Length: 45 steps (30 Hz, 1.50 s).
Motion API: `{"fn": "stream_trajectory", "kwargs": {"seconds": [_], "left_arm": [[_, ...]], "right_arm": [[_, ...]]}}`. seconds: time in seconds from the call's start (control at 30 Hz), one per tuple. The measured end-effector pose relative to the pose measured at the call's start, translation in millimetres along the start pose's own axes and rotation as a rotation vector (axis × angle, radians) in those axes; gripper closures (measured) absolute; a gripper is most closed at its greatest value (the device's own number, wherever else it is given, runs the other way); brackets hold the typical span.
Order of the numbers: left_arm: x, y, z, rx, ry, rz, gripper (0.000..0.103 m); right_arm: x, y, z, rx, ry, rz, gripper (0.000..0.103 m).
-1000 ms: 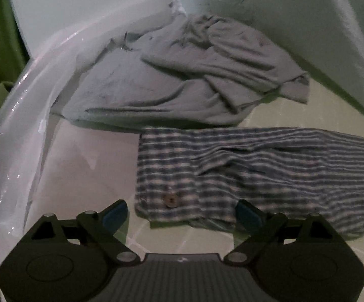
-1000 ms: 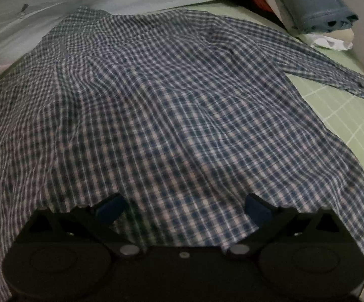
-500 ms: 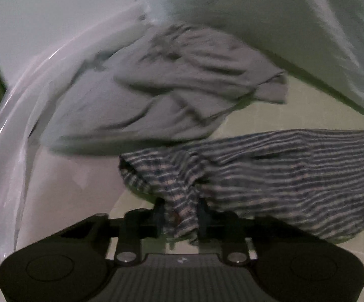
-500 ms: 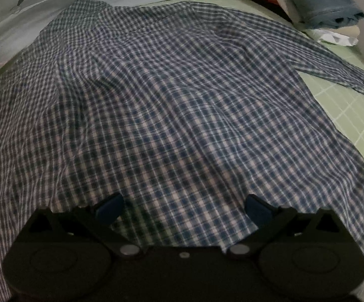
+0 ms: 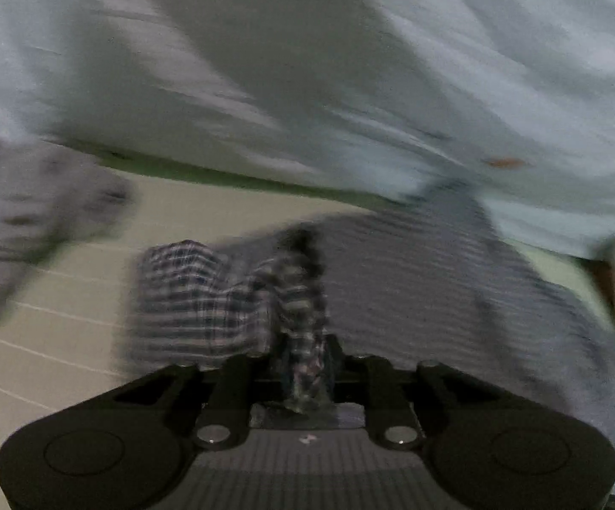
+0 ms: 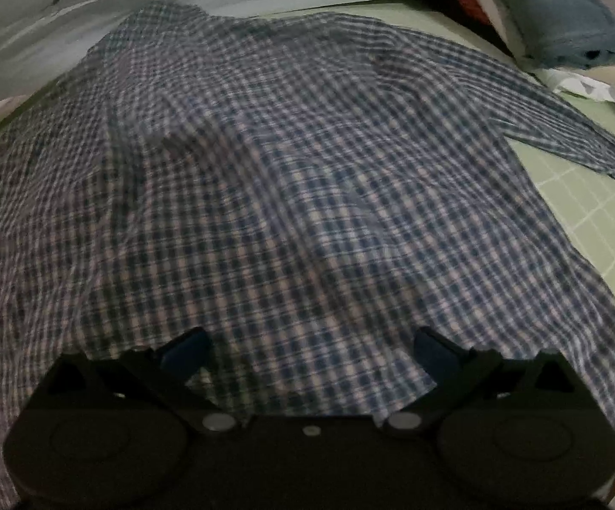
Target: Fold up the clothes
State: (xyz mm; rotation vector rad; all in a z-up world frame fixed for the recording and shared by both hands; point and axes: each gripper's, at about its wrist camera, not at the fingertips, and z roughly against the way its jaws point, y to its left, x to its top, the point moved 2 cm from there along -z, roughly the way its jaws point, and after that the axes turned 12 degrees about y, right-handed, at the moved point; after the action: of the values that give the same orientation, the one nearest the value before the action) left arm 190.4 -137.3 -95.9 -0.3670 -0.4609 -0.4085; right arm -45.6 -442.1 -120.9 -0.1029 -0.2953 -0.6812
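Checked shirt (image 6: 307, 195): blue-and-white plaid, spread back-up across the green gridded mat (image 6: 596, 212), filling most of my right-wrist view. 1 sleeve (image 6: 571, 136) runs out to the right over the mat, cuff end near the frame edge. The spread looks the same as 1.0 s ago.

Sleeve cuff (image 5: 205, 293), other side: 1.0 s ago it lay flat on the mat, button up, between the open fingers of my left tongs. 0.5 s ago those fingers had closed on it. Now a bunched fold of the plaid stands up out of my left gripper (image 5: 303, 365), pinched tight between both fingers, and the cuff hangs off to the left of the grip, lifted and folded over. The rest of the sleeve trails away to the right, blurred.

My right gripper (image 6: 307, 348): fingers spread wide, 1 blue pad (image 6: 184, 348) on each side, poised over the shirt's hem, holding nothing; unchanged over the second.

Grey garment (image 5: 31, 212): centre of the left view 1.0 s ago, now a blur at the left edge.

Pale printed bedding (image 5: 350, 63): now fills the upper left view, heavily smeared by motion.

Folded jeans (image 6: 562, 8): stacked at the far right corner, beyond the sleeve.
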Motion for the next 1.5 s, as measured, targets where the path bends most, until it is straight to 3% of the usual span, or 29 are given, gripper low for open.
{"fn": "stream_trajectory", "kwargs": {"seconds": [0.03,0.07,0.1,0.17,0.27,0.47,0.6,0.73,0.93,1.13,1.33,1.37,1.4,1.47,1.5], "left_arm": [[-4.9,-10.4,-2.1,-0.005,0.011,-0.026,0.051],[-9.9,-20.9,-4.1,-0.010,0.021,-0.052,0.025],[-14.8,-31.3,-6.2,-0.015,0.032,-0.078,0.016],[-24.4,-41.8,-7.7,0.009,0.047,-0.117,0.015],[-33.5,-31.2,-11.6,0.085,0.073,-0.088,0.008],[-37.8,45.5,-13.9,0.229,0.112,0.083,0.006],[-40.1,104.5,-13.3,0.302,0.142,0.216,0.006],[-51.5,141.6,-12.8,0.328,0.167,0.276,0.006],[-60.7,164.8,-22.6,0.337,0.202,0.253,0.002],[-57.2,163.2,-33.8,0.351,0.209,0.155,0.000],[-61.8,162.3,-33.5,0.355,0.176,0.145,0.000],[-63.1,161.7,-33.2,0.356,0.166,0.142,0.000],[-64.1,161.3,-32.9,0.356,0.158,0.142,0.000],[-64.2,160.9,-32.9,0.356,0.153,0.138,0.000],[-62.5,160.8,-33.8,0.355,0.157,0.139,0.000]], "right_arm": [[1.1,-2.1,0.0,-0.003,0.000,-0.004,0.000],[2.2,-4.2,0.0,-0.006,0.000,-0.008,0.000],[3.8,-5.0,-0.4,-0.003,-0.005,-0.013,0.000],[8.5,-4.0,2.5,0.013,-0.030,-0.020,0.000],[20.0,6.0,9.4,0.036,-0.072,-0.013,0.000],[47.5,68.0,21.3,0.083,-0.137,0.110,0.000],[57.0,128.2,22.7,0.095,-0.135,0.212,0.000],[55.9,179.6,22.5,0.163,-0.090,0.247,0.000],[43.6,248.1,20.8,0.265,-0.022,0.265,0.005],[26.8,277.9,5.4,0.249,0.034,0.283,0.024],[17.1,285.7,3.0,0.222,0.029,0.311,0.025],[17.3,287.3,4.4,0.220,0.025,0.335,0.033],[17.5,289.1,6.0,0.217,0.021,0.361,0.049],[18.9,291.4,10.2,0.231,0.014,0.410,0.067],[19.6,292.6,12.4,0.238,0.011,0.434,0.087]]}}
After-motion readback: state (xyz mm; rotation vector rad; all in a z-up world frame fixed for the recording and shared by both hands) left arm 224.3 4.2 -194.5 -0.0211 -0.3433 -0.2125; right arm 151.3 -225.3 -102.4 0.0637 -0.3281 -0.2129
